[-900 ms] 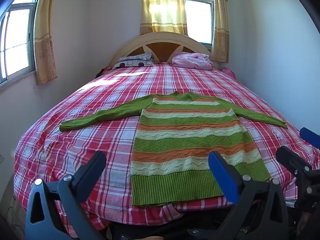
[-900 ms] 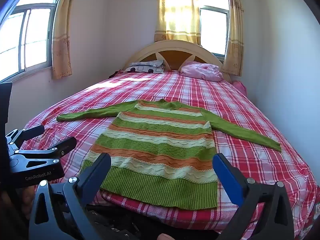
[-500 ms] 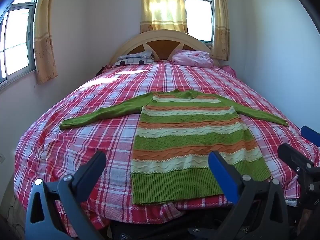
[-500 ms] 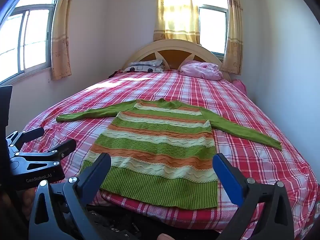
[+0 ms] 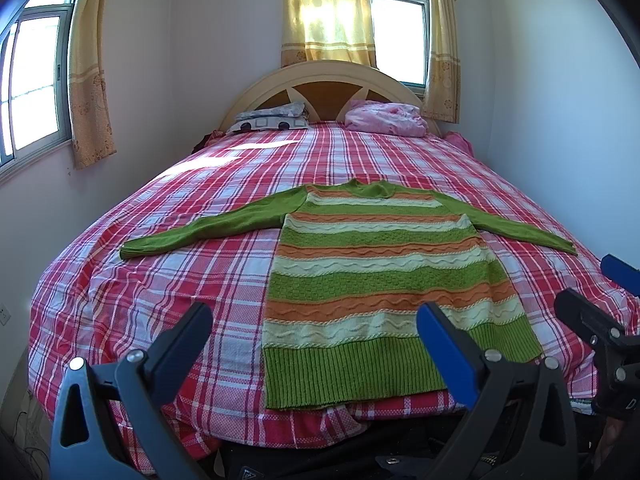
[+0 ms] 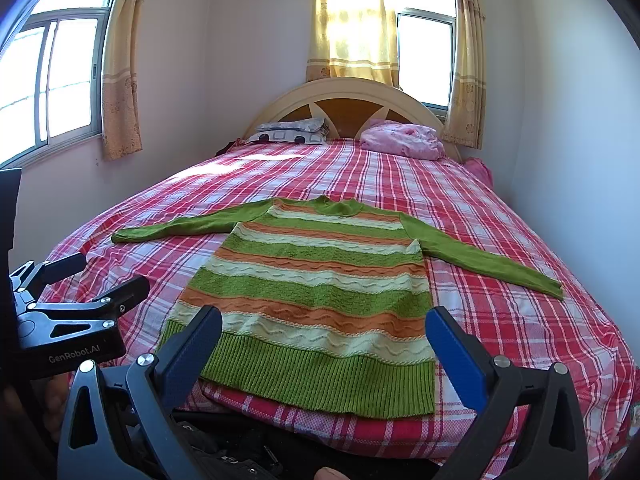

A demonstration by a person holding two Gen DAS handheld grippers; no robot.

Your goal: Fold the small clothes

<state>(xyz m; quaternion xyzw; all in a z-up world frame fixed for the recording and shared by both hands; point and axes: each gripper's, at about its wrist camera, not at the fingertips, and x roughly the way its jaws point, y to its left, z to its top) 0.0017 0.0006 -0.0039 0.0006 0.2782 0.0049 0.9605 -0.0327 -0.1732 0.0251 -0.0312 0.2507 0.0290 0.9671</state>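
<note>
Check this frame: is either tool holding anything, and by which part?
Nothing is held. Left tool and right tool are both open, short of the striped sweater lying flat.

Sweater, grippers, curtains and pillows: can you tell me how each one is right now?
Striped sweater: spread flat on the plaid bedspread, both sleeves stretched out, unfolded.
Left gripper: open, empty, short of the hem.
Right gripper: open, empty, short of the hem.
Middle curtain: drawn, sunlit.
Side curtain: pulled aside.
Pink blanket: bunched by the headboard.
Patterned pillow: lying flat.
</note>
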